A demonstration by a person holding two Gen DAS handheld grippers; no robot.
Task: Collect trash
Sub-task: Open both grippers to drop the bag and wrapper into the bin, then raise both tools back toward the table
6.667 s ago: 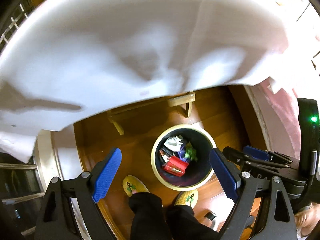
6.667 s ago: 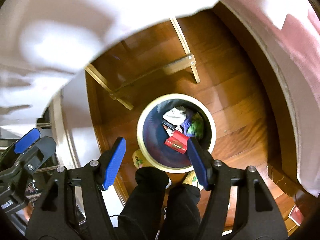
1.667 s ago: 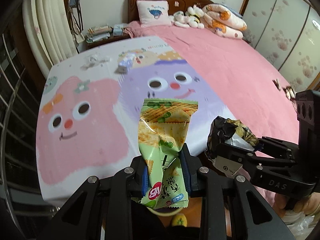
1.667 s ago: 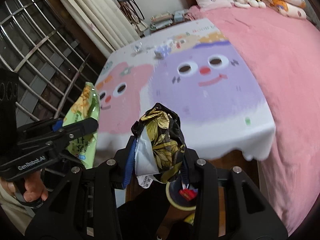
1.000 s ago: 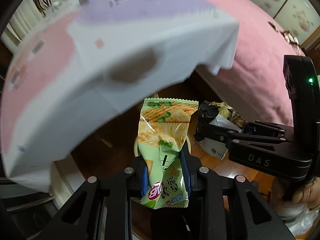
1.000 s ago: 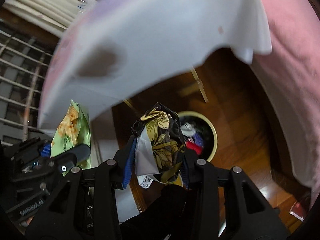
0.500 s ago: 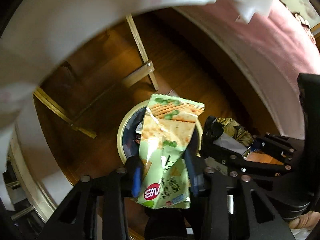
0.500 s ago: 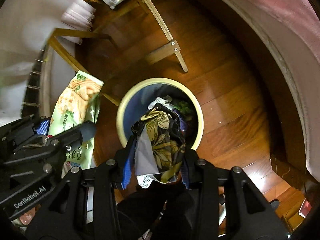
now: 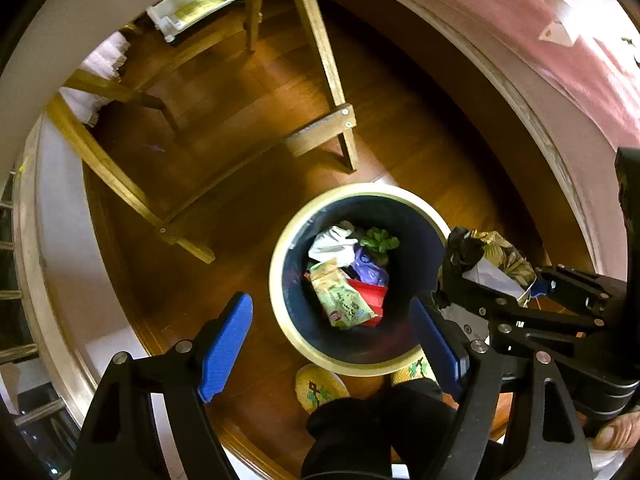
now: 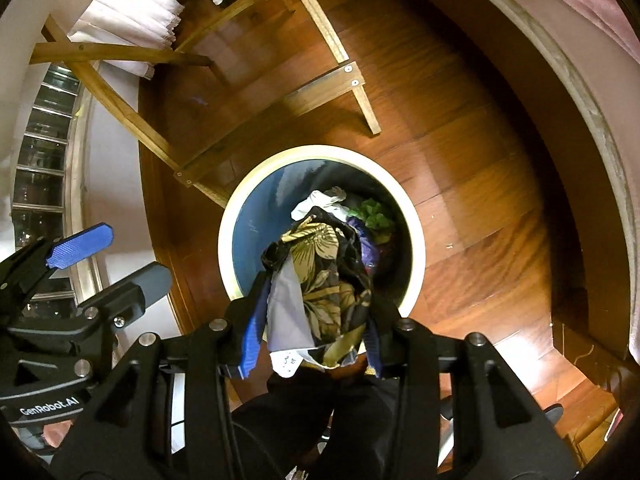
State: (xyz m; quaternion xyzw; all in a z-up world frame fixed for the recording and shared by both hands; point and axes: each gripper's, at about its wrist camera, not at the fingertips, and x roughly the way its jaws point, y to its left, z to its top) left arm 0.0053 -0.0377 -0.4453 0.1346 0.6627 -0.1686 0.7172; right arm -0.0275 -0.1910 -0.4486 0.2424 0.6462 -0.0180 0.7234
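Only the left wrist view shows the green cracker packet [image 9: 340, 294] lying inside the bin [image 9: 416, 200], on top of a red wrapper [image 9: 370, 292] and beside a white bag [image 9: 332, 242]. In the right wrist view that spot is hidden behind the dark flowered wrapper [image 10: 324, 276], which fills the gap between the right gripper [image 10: 310, 344] fingers; its jaws are easing apart, with the blue pads close against the wrapper's sides. The left gripper [image 9: 332, 344] hangs over the bin with its jaws spreading wide and nothing between them. Wooden table legs [image 9: 320, 52] stand on the floor [image 10: 460, 152] just beyond the bin. The person's slippers [image 9: 320, 388] touch its near rim, and dark trouser legs [image 10: 320, 420] block the lower edge of both views.
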